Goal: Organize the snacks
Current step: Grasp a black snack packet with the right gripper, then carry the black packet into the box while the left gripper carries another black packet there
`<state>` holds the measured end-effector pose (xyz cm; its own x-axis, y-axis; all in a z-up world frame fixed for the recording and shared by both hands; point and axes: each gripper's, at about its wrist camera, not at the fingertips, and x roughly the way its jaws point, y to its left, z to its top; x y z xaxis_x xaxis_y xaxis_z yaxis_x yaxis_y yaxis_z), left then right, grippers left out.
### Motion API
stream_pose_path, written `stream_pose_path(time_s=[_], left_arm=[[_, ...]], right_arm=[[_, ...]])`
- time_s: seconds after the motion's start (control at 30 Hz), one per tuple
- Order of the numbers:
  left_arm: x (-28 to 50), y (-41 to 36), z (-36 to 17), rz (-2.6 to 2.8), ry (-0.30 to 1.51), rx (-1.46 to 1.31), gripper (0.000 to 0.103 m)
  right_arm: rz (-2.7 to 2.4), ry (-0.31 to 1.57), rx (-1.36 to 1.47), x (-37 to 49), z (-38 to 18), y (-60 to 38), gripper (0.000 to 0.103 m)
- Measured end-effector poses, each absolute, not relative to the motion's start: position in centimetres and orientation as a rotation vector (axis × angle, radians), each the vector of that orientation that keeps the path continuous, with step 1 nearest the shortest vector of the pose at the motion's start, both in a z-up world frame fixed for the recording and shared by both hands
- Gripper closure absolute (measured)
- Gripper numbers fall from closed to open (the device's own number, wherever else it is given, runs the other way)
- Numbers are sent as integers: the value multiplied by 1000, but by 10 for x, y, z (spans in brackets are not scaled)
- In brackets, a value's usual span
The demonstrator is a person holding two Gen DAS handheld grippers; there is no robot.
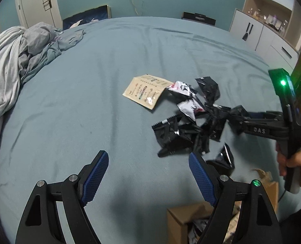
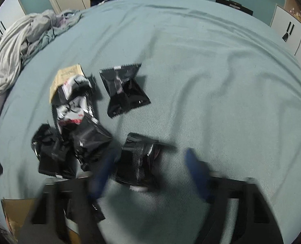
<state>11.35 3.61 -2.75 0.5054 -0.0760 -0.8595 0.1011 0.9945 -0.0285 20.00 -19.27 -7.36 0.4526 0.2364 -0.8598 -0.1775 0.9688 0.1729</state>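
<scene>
**Blue-padded grippers over a scatter of snack packets on a bed**

Blue ribbed pads line the fingers of the left gripper (image 1: pixel 148 162), whose jaws stand spread wide with nothing between them, hanging over bare bedsheet (image 1: pixel 89 101). Just off its right finger lies a small black packet (image 1: pixel 224 157), and below that finger an open cardboard box (image 1: pixel 183 219) shows with a few wrappers inside.

From its own camera the right gripper (image 2: pixel 150 162) is smeared by motion blur; its jaws look spread, with a black foil packet (image 2: pixel 139 160) lying between the fingers, though I cannot tell whether either finger touches it. In the left camera the same gripper reaches in from the right edge, gripped by a hand (image 1: pixel 297 162), its tip low among the packets and a green light glowing on its body.

Further out, the pile of black packets (image 1: pixel 183 130) sits in a loose, overlapping heap on the sheet. Two black-and-white packets with red print (image 1: pixel 188 105) lie at the far side of the heap, and a tan flat packet (image 1: pixel 145 91) rests just beyond them, its corner touching one. One more black packet (image 2: pixel 124 88) lies apart from the heap, seam side up.

Rumpled grey bedding (image 1: pixel 14 61) is bunched at the left of the bed, and white cabinets (image 1: pixel 258 34) stand along the right wall
</scene>
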Motion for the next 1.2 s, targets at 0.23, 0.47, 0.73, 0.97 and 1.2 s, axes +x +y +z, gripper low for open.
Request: stream_pose_path(time_s=[0.23,0.47,0.73,0.97,1.2], left_arm=[[144,42,-49,-129,1090,-30,21],[172,30,-66,-224,1158,-88,21],[194,27,-88,-369,1243,-310,59],[173,43,-81,-325,1210,-346,99],[139,59,-44,-289,1141,-339,101]], right_arm=[[266,990,167,190,-48,-210,59],[328,914,257,131,-14,-224,58],[323,786,303,26,0,-252,58],[342,685,327,-48,18,-245,58],[314,712,239,-47,7,-220,58]])
